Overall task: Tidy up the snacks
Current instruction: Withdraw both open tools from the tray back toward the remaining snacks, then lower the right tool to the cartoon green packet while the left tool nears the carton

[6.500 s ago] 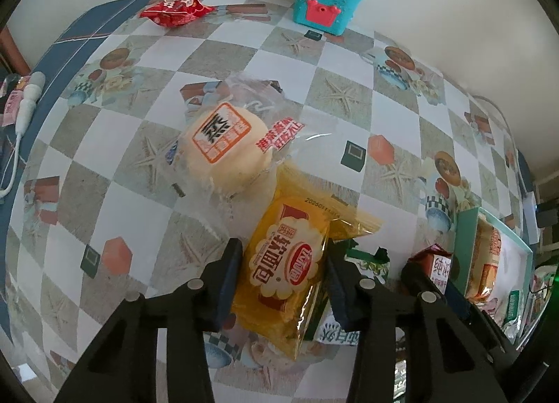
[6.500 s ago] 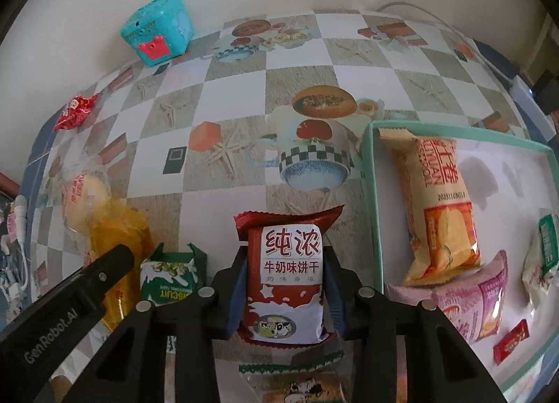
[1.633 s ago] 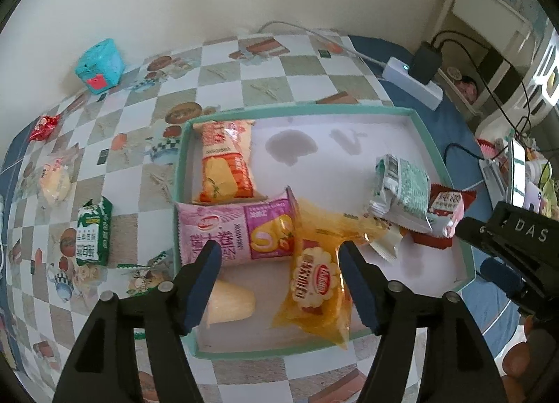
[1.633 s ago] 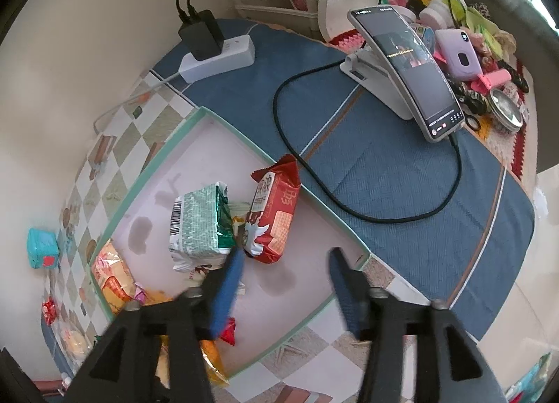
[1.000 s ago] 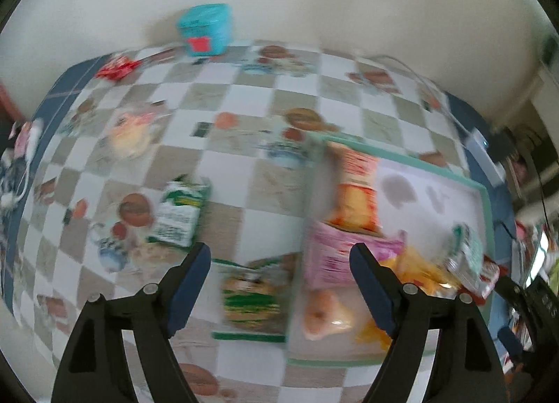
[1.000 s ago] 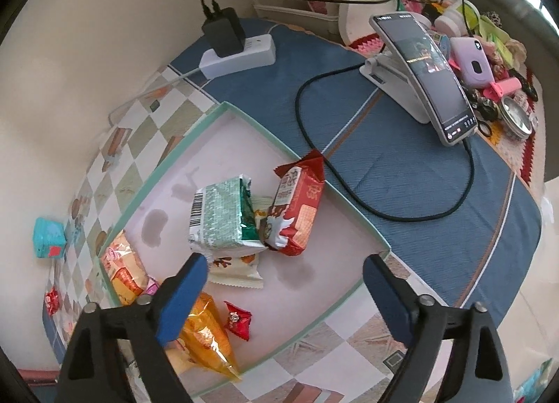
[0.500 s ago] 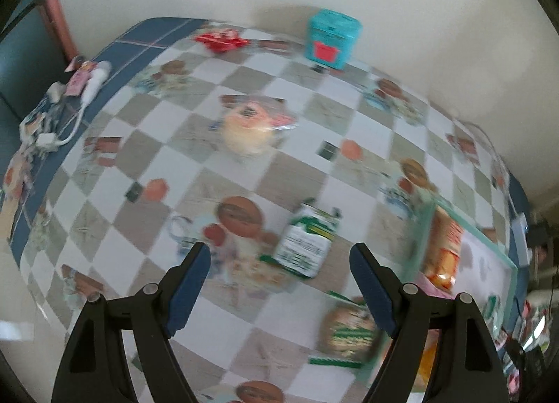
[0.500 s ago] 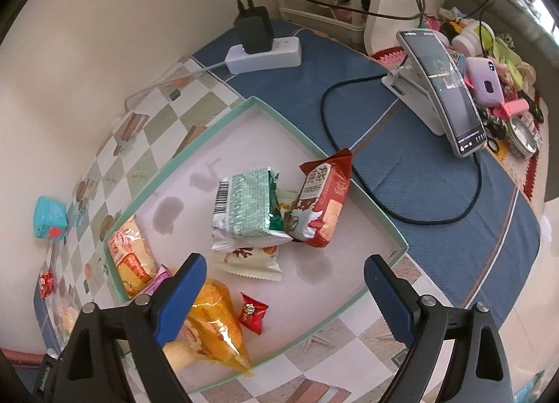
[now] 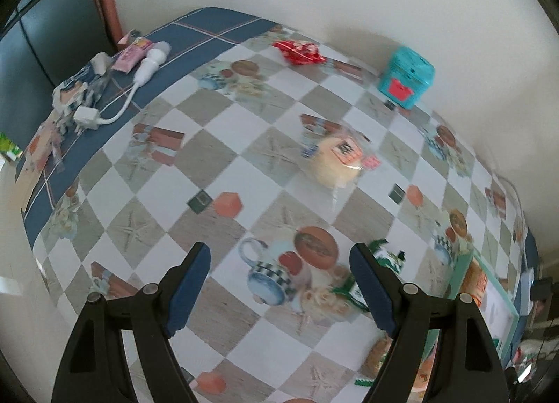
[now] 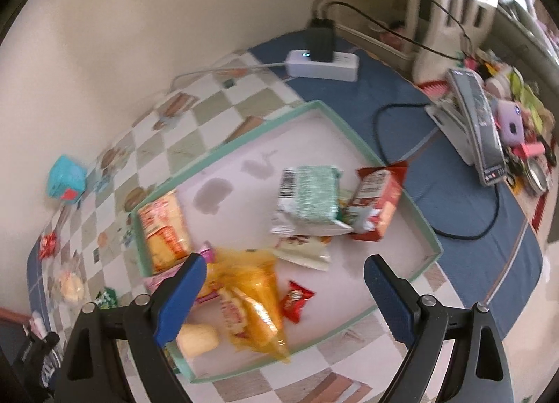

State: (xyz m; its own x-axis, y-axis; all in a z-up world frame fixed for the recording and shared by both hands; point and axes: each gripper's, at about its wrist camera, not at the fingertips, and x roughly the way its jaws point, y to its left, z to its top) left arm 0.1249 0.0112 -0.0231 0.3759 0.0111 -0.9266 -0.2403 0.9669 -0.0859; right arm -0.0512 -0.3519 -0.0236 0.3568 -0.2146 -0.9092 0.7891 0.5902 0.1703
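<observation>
My left gripper (image 9: pixel 279 284) is open and empty above the checkered tablecloth. A wrapped round bun (image 9: pixel 337 162) lies ahead of it. A green biscuit pack (image 9: pixel 363 280) lies by its right finger. A red snack packet (image 9: pixel 300 52) lies far back. My right gripper (image 10: pixel 284 293) is open and empty above the teal-rimmed tray (image 10: pixel 265 127). The tray holds an orange bread pack (image 10: pixel 164 232), a yellow bread pack (image 10: pixel 251 301), a green-white pack (image 10: pixel 309 198), a red milk biscuit pack (image 10: pixel 379 204), a small red candy (image 10: pixel 295 300) and a pale bun (image 10: pixel 197 338).
A teal toy box (image 9: pixel 407 78) stands by the wall. A white cable with a plug (image 9: pixel 115 99) and pink wrappers lie on the blue cloth at left. In the right wrist view a power strip (image 10: pixel 323 64), a black cable (image 10: pixel 450 228) and a phone on a stand (image 10: pixel 477 123) are right of the tray.
My left gripper has swung left, away from the tray, toward the bun and the table's left part. My right gripper has moved lower and nearer over the tray. Both stay open.
</observation>
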